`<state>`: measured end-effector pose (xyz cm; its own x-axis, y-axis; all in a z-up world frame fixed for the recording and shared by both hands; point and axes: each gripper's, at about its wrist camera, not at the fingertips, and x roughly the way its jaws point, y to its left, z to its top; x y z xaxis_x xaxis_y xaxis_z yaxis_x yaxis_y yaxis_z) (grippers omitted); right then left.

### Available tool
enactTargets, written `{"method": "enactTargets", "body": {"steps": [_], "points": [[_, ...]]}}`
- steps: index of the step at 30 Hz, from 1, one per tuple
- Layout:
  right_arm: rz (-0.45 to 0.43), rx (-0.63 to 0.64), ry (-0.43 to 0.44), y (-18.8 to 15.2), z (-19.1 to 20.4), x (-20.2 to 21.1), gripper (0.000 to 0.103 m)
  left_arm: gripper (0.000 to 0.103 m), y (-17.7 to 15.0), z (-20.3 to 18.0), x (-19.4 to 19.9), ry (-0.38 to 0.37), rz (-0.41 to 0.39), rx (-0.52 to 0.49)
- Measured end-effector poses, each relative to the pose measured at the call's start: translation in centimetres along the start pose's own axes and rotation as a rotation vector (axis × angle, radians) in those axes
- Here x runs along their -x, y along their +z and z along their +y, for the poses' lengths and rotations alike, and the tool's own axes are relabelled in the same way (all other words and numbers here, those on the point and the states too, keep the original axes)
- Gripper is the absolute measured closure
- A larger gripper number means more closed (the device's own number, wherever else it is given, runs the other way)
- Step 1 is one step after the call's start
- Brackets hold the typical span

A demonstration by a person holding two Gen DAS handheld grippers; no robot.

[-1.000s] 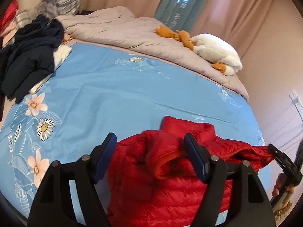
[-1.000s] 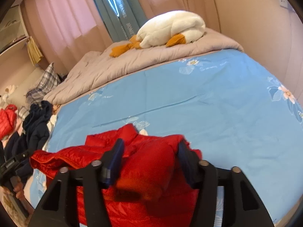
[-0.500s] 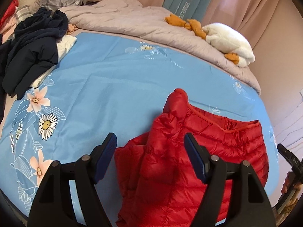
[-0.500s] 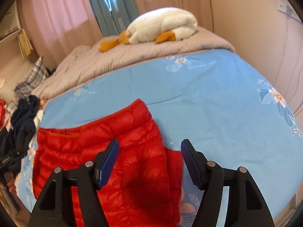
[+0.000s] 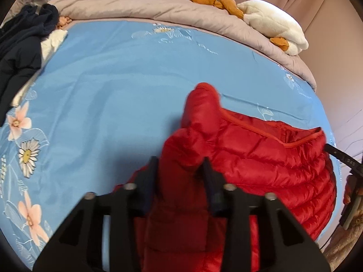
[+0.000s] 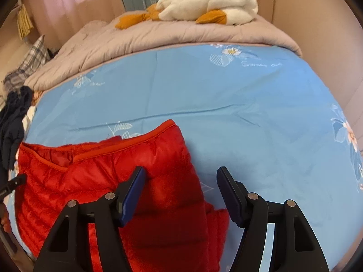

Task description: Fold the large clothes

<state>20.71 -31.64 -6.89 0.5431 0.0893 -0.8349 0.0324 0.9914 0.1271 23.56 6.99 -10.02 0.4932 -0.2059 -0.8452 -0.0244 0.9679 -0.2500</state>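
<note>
On the blue floral bedsheet [image 5: 109, 95] a red quilted down jacket [image 5: 261, 163] lies spread near the close edge of the bed. The left gripper [image 5: 180, 174] is closing, its narrow jaws pinching a raised fold of the jacket's sleeve. The right gripper [image 6: 180, 189] stands fairly wide and is easing inward; the jacket's outer edge lies between its fingers, unpinched. A grey quilt [image 6: 140, 38] with a white plush goose [image 6: 204, 6] lies at the far side, dark clothes [image 5: 20, 52] heaped beside.
</note>
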Motion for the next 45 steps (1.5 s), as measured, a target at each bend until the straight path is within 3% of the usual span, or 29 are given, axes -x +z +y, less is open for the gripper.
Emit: {"method": "enactTargets", "body": {"steps": [2, 4, 6, 12, 20, 22, 24, 26, 27, 28, 30, 33, 36, 45], "points": [[0.017, 0.004, 0.008, 0.0, 0.0, -0.4, 0.053, 0.086, -0.1, -0.1, -0.2, 0.004, 0.001, -0.001], [0.025, 0.007, 0.012, -0.1, 0.1, -0.6, 0.082, 0.09, -0.3, -0.2, 0.2, 0.012, -0.021, -0.006], [0.019, 0.017, -0.01, -0.2, 0.3, -0.6, 0.101, 0.092, -0.4, -0.2, 0.7, 0.03, -0.042, -0.003], [-0.102, -0.007, -0.012, 0.7, 0.2, 1.9, 0.102, 0.092, 0.1, 0.6, 1.8, 0.024, -0.075, 0.038], [-0.063, -0.027, -0.032, 0.8, 0.4, -0.3, 0.102, 0.084, -0.5, 0.8, 1.1, 0.049, -0.056, 0.045], [-0.045, -0.032, -0.034, 0.6, 0.1, -0.2, 0.102, 0.078, -0.6, 0.9, 1.8, 0.039, -0.057, 0.051], [-0.053, -0.033, -0.013, 0.3, 0.0, 0.8, 0.102, 0.052, -0.7, 1.4, 3.0, 0.038, -0.074, 0.08], [-0.081, -0.029, 0.006, -0.1, -0.2, 2.3, 0.097, 0.037, -1.1, 2.2, 4.8, 0.017, -0.116, 0.131], [-0.093, -0.032, 0.012, -0.3, -0.3, 3.0, 0.079, 0.033, -1.2, 2.5, 5.5, 0.002, -0.132, 0.144], [-0.107, -0.044, 0.02, -0.7, -0.6, 3.8, 0.047, 0.031, -1.4, 2.7, 6.2, -0.015, -0.145, 0.157], [-0.131, -0.077, 0.065, -1.6, -1.3, 5.1, 0.025, 0.016, -2.2, 3.2, 7.4, -0.035, -0.155, 0.175], [-0.112, -0.112, 0.17, -3.5, -2.7, 5.9, 0.024, 0.012, -3.6, 3.5, 8.0, -0.027, -0.155, 0.17], [-0.071, -0.14, 0.213, -5.6, -3.7, 5.2, 0.016, 0.008, -5.3, 3.6, 7.6, -0.014, -0.121, 0.164], [0.05, -0.221, 0.337, -9.0, -4.0, 0.8, 0.016, 0.007, -8.8, 2.3, 3.5, -0.091, 0.02, 0.134]]}}
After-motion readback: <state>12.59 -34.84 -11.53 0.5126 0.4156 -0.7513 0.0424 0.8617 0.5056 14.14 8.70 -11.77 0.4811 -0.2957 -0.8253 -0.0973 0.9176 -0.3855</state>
